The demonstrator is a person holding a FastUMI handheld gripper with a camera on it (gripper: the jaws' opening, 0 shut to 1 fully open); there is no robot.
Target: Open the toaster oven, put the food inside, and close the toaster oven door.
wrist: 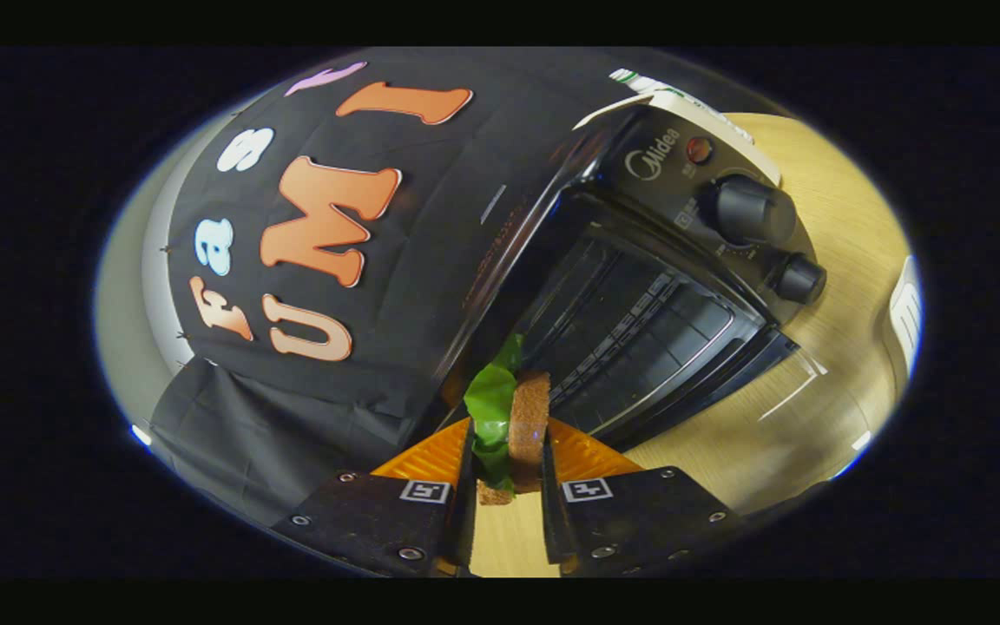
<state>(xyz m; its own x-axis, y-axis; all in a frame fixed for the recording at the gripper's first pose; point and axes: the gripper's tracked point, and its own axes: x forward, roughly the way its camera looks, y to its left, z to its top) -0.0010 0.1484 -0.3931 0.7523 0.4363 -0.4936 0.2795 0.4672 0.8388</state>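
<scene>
My gripper (509, 447) is shut on a sandwich (513, 425), brown bread slices with a green lettuce leaf between them, held upright between both fingers. Just beyond the fingers stands the black toaster oven (639, 286), seen tilted. Its door (726, 369) hangs open and the dark cavity with a wire rack (630, 321) shows. The sandwich sits in front of the oven's opening, near its left side, and outside the cavity. Two round knobs (756, 213) and a small red lamp (699, 149) are on the oven's control panel to the right of the opening.
The oven stands on a light wooden table (838, 286). The booth's black cloth wall (361, 260) hangs to the left of the oven, close to its side. A white object (904, 317) lies at the table's far right.
</scene>
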